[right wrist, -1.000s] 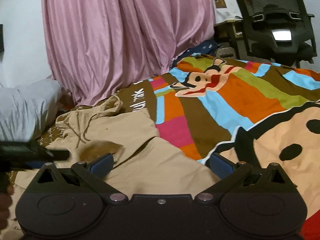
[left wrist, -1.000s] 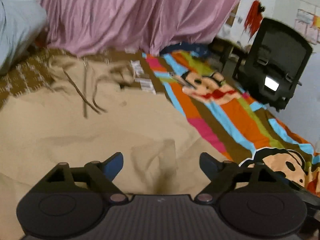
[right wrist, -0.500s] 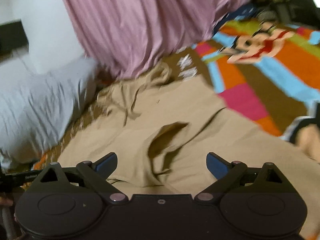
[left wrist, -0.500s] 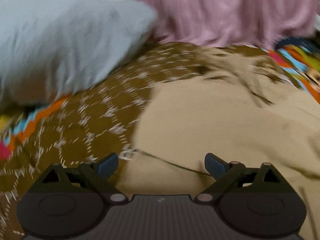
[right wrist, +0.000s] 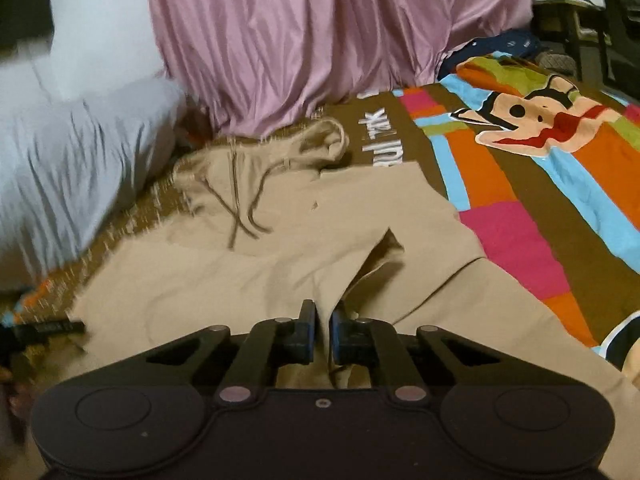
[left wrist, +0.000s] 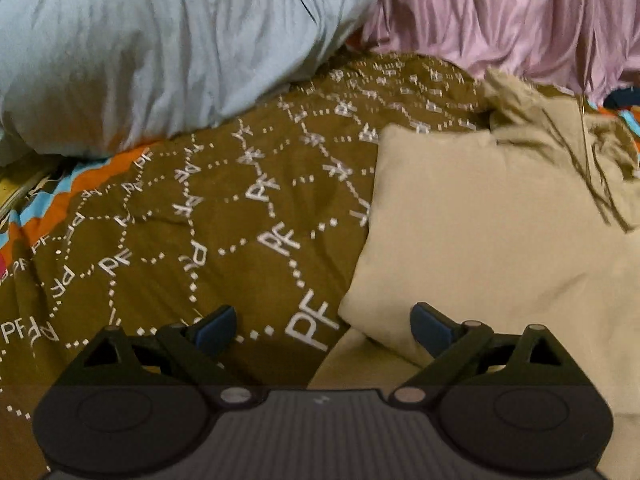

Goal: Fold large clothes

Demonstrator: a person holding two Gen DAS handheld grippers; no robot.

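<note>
The beige trousers (right wrist: 304, 240) are lying spread across the bedspread (right wrist: 528, 200), ahead of the right gripper (right wrist: 322, 334), with the waistband and its brown drawstring (right wrist: 240, 216) at the far end, close to the pink curtain (right wrist: 320, 40). The right gripper's fingers (right wrist: 306, 332) are pressing nearly together, pinching a raised fold of the trouser fabric between the blue pads (a ridge of cloth is running up into the narrow slot between them). Beyond the fingertips, the fabric is puckering into a dark crease where the legs part.

The left gripper (left wrist: 322, 326) is hovering with its fingers (left wrist: 214, 326) wide apart, holding nothing. Its left finger is sitting over the brown, letter-printed part of the bedspread (left wrist: 200, 220), while its right finger is sitting over the edge of the trousers (left wrist: 480, 232), whose folded corner is lying just ahead of and between the fingertips. Farther ahead and to the left of the fingers, a pale blue pillow (left wrist: 160, 48) is resting on the bedspread. The curtain (left wrist: 500, 12) is hanging beyond the trousers, ahead and to the right.
</note>
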